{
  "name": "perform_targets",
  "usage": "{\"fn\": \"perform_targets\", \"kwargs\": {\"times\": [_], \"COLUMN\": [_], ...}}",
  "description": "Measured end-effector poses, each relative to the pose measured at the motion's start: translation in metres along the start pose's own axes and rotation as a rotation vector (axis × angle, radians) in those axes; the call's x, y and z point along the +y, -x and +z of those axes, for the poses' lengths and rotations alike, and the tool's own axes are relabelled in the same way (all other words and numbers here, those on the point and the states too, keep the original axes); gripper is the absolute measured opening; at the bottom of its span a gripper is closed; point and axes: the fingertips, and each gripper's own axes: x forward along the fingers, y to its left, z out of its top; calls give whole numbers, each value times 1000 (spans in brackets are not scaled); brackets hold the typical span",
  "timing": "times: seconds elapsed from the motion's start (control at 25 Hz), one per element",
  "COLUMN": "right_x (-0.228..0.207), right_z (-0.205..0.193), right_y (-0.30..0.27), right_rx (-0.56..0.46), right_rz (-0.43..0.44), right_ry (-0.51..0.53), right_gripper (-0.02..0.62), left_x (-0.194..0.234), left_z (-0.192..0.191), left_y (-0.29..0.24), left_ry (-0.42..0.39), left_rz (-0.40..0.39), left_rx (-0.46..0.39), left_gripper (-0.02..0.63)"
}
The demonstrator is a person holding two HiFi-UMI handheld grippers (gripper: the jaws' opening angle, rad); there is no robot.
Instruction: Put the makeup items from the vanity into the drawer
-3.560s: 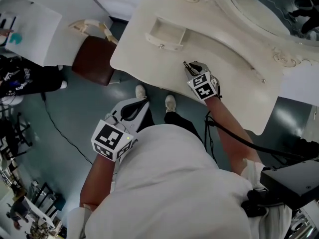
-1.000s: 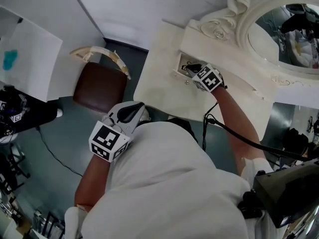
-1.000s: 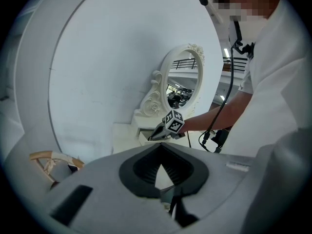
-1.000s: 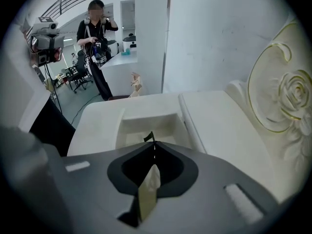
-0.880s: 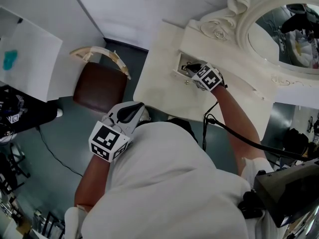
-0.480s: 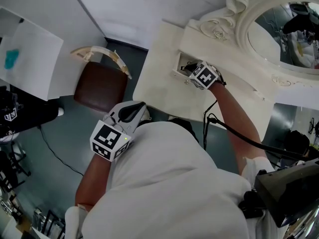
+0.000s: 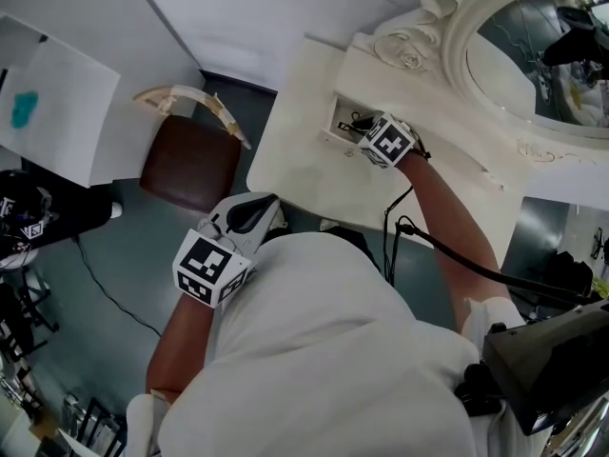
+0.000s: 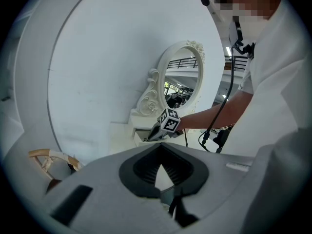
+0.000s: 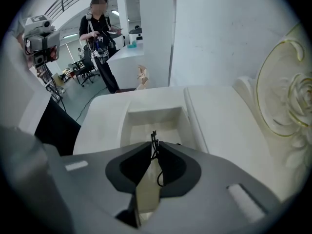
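Note:
The small drawer (image 7: 328, 133) in the cream vanity (image 7: 304, 174) stands pulled out. My right gripper (image 7: 352, 123) reaches into it from the right. In the right gripper view a thin black wiry makeup item (image 9: 154, 145) hangs between the tips of the right gripper (image 9: 155, 144), over the drawer's pale inside (image 9: 146, 113). The jaws are opening, with a narrow gap beside the item. My left gripper (image 7: 249, 215) hangs low by the person's side over the floor, shut and empty; its tips (image 8: 160, 146) meet.
An oval mirror (image 7: 533, 46) in a carved frame rises behind the vanity top. A brown-seated chair (image 7: 190, 165) stands left of the vanity. A cable runs down from the right arm. A person (image 9: 100, 38) stands far off across the room.
The right gripper went from the vanity's front edge to the open drawer with the black item. In the last second it stayed at the drawer. The left gripper has not moved.

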Motion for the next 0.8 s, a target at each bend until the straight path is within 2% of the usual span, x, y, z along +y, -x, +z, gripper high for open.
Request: {"fn": "perform_targets", "kwargs": {"times": [0.16, 0.44, 0.8], "right_x": [4, 17, 59], "right_z": [8, 12, -24], "right_y": [19, 66, 118], "right_rx": [-72, -217, -333], "right_rz": [-13, -58, -33], "right_ry": [-4, -39, -115], "right_gripper": [46, 4, 2], "left_x": [-10, -35, -74], "left_z": [2, 12, 20], "left_y": [-4, -15, -43], "left_ry": [-7, -28, -52], "left_rz": [8, 20, 26], "left_rx": [-4, -22, -15], "left_gripper": [3, 3, 3]}}
